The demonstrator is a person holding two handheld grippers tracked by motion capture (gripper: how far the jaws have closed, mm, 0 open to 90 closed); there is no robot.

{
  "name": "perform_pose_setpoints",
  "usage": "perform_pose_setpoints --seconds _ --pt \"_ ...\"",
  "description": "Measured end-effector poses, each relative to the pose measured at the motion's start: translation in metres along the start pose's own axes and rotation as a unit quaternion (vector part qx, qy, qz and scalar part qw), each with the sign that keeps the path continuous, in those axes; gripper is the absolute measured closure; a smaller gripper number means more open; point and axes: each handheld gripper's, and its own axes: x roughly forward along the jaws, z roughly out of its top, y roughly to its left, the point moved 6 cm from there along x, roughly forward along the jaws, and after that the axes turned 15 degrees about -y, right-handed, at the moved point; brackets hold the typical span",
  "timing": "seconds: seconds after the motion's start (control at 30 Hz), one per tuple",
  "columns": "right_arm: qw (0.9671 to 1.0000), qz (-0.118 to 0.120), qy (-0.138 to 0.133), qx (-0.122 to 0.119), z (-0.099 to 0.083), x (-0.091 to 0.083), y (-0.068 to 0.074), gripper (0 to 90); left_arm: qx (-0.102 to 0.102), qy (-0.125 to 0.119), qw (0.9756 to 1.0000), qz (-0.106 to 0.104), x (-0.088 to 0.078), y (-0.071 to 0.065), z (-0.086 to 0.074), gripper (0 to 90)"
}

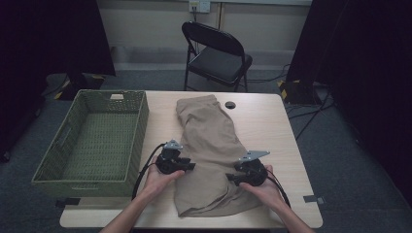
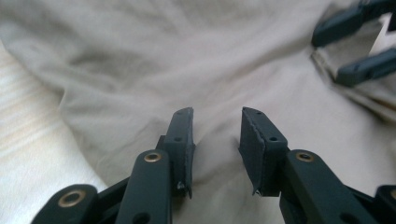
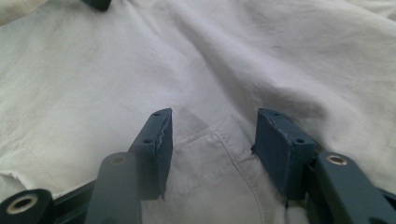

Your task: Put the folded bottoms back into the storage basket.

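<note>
person's forearms point(image 1: 131, 213) cut off below, basket's point(image 1: 58, 165) near corner in shadow

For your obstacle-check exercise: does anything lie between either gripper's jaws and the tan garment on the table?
Nothing visible does. The left gripper and right gripper both have open jaws directly over the tan garment, bare cloth showing in each gap.

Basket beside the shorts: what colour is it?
Olive green, woven; the basket shows best in the high view.
</note>
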Motion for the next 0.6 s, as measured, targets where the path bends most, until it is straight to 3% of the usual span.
perform_pose_setpoints --seconds 0.07,0.13,0.2,0.27,0.33,0.4,0.43,0.53,0.6 --pt "1.0 0.004 0.005 -0.003 -0.002 0.001 0.001 46.8 0.003 0.007 1.0 0.001 0.0 -0.001 -0.003 64.9" --pt "0.9999 0.005 0.011 -0.004 -0.004 0.003 0.003 46.7 0.032 0.031 0.999 0.008 -0.001 -0.004 -0.01 64.8" --pt "0.9998 0.005 0.017 -0.009 -0.006 0.009 0.006 47.0 0.027 0.03 0.9991 0.01 -0.005 -0.003 -0.01 59.4" --pt "0.9997 0.005 0.02 -0.015 -0.008 0.012 0.006 48.3 0.035 0.034 0.9987 0.013 -0.008 -0.001 -0.013 58.5" --pt "0.9993 -0.005 0.018 -0.032 -0.008 0.014 0.007 54.4 0.044 0.023 0.9987 0.014 -0.01 0.002 -0.016 59.0" --pt "0.9991 -0.01 0.017 -0.036 -0.008 0.013 0.009 60.8 0.036 0.016 0.9991 0.016 -0.009 0.002 -0.016 59.1" --pt "0.999 -0.006 0.018 -0.041 -0.008 0.012 0.01 70.0 0.039 0.018 0.9989 0.017 -0.009 0.002 -0.016 59.0" --pt "0.9989 0.003 0.023 -0.04 -0.008 0.009 0.013 80.2 0.04 0.013 0.9989 0.019 -0.009 0.002 -0.016 58.9" --pt "0.9994 0.01 0.01 -0.03 -0.004 0.002 0.015 83.6 0.041 0.013 0.9988 0.021 -0.01 0.003 -0.016 58.9"
